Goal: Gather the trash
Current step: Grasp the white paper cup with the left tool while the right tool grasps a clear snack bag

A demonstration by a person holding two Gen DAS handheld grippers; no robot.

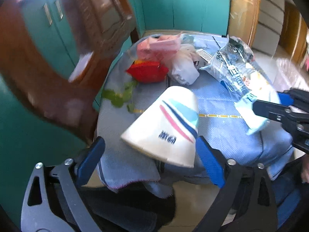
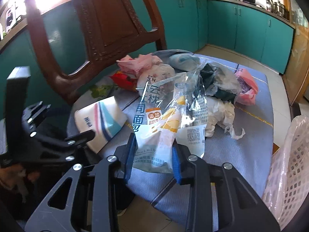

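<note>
On the bench (image 2: 241,150), covered with a pale blue woven cloth (image 1: 216,100), lies a heap of rubbish. The left gripper (image 1: 150,145) stands wide open at the near edge, its blue pads either side of a white soft tissue pack with pink and blue stripes (image 1: 164,123); the right pad looks to be touching or nearly touching the pack's side, the left pad stands apart from it. The right gripper (image 2: 153,154) has its jaws drawn in around the near end of a clear and white printed plastic bread bag (image 2: 164,116), both blue pads seeming to press the crumpled film, though the exact contact is hard to judge. The right wrist view shows what the left lacks: a pink-lined white lattice plastic basket (image 2: 289,164) off the bench's right edge, a crumpled white paper tissue (image 2: 222,116) and a pink wrapper (image 2: 247,87) towards the far right corner, and pots on a far kitchen counter. The left wrist view shows better the red crumpled wrapper (image 1: 146,71) and green leaf scraps (image 1: 117,96) near the left edge, below a brown carved wooden chair back (image 2: 108,19). That chair is motion-blurred in the left view, and the far pile of pink and white bags overlaps so that single pieces are hard to separate.
</note>
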